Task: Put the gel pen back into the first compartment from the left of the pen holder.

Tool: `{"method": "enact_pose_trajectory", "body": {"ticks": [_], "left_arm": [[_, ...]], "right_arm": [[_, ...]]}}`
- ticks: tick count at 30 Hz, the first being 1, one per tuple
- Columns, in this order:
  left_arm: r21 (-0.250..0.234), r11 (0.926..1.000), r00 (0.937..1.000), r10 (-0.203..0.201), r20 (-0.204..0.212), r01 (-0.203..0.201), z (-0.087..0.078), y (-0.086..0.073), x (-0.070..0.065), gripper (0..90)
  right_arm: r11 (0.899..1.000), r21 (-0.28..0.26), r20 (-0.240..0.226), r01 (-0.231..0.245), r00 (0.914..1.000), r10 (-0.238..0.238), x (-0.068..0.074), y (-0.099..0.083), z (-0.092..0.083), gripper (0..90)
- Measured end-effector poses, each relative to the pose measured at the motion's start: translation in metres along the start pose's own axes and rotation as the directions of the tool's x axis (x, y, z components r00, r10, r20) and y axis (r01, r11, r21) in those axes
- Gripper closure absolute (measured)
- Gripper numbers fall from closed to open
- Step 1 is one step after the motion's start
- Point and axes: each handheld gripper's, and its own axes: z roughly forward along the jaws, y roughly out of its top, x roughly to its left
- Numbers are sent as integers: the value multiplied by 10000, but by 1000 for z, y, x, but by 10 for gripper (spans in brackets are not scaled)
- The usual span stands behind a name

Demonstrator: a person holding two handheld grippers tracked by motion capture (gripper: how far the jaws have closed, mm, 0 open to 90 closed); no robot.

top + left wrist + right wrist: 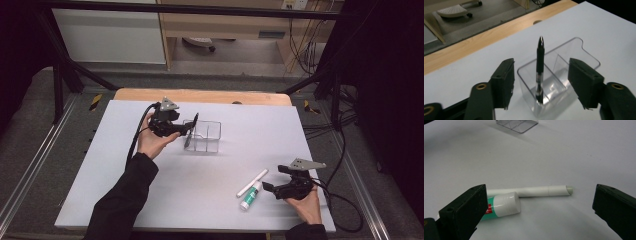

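White surface (200, 200) under dim room light, wooden edge behind. Far wall of clear box (564, 65) hard to make out; box cut off at top in right gripper view. Left claw (541, 85) wide, holding nothing, black pen (539, 70) upright in near compartment between its jaws, untouched. Right claw (539, 207) wide, empty, near white marker (536, 190) and green tube (501, 205), those two touching.

I see a clear plastic two-compartment holder (204, 136) toward the far middle of the white table top (240, 115). A black ballpoint pen (540, 70) stands nearly upright in its left compartment. My left gripper (189, 131) sits just left of the holder. Near the front right, a white cylindrical marker (252, 182) lies touching a green-and-white glue tube (250, 195), with my right gripper (272, 188) just to their right.
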Motion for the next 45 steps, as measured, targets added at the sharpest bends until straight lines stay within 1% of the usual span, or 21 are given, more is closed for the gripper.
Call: {"method": "enact_pose_trajectory", "body": {"ticks": [1,2,5,6,9,11,13,16,18,20,22,24,26,29,33,37,40,42,45], "left_arm": [[3,10000,10000,-78,21,78,-2,-3,0,327],[115,9999,9999,-80,76,79,-5,-7,0,310],[139,9999,9998,-67,179,65,-12,-22,-2,260],[252,9997,9998,-1,203,-4,-14,-26,-2,242],[370,9993,9992,-39,390,25,-17,-42,-5,211],[533,9985,9989,95,464,-120,-19,-52,-6,174],[491,9987,9984,66,555,-94,-20,-62,-9,147],[572,9983,9978,101,651,-139,-21,-77,-13,104],[640,9979,9974,87,719,-133,-22,-85,-14,95],[713,9974,9977,18,677,-67,-22,-94,-15,80],[831,9965,9976,-7,692,-51,-22,-102,-16,76],[852,9964,9977,-48,672,-9,-22,-108,-17,72],[855,9963,9972,-98,740,35,-23,-116,-18,68],[858,9963,9973,-139,722,77,-25,-125,-18,67],[826,9966,9978,-63,663,8,-30,-136,-17,64],[807,9966,9978,-211,628,160,-34,-147,-14,64],[837,9960,9972,-361,657,305,-35,-152,-11,65],[924,9954,9978,-308,585,253,-35,-154,-9,63],[929,9951,9971,-398,648,337,-36,-158,-7,63]], "right_arm": [[10000,1,9,21,10000,-21,0,0,0,7],[10000,-6,4,23,10000,-23,0,0,0,9],[10000,32,0,12,10000,-12,0,0,1,16],[10000,82,-3,2,10000,-2,1,0,0,18],[9999,85,-86,62,9999,-62,1,0,0,39],[9999,111,-80,64,9999,-63,1,0,0,50],[9998,147,-92,97,9999,-96,1,0,0,67],[9995,289,-101,146,9998,-143,1,0,1,92],[9993,315,-97,177,9998,-175,1,1,1,108],[9993,348,-121,136,9998,-132,2,1,1,127],[9991,353,-139,217,9997,-212,1,1,1,153],[9988,444,-184,208,9996,-200,2,0,2,178],[9987,433,-213,261,9995,-252,2,0,3,202],[9984,499,-171,284,9995,-276,1,0,3,231],[9984,492,-189,284,9994,-275,2,1,2,303],[9981,428,-137,443,9989,-437,4,3,1,385],[9979,479,-14,442,9990,-441,4,4,2,442],[9979,480,1,443,9990,-443,4,4,2,483],[9972,505,180,544,9983,-554,6,5,3,522]]}}
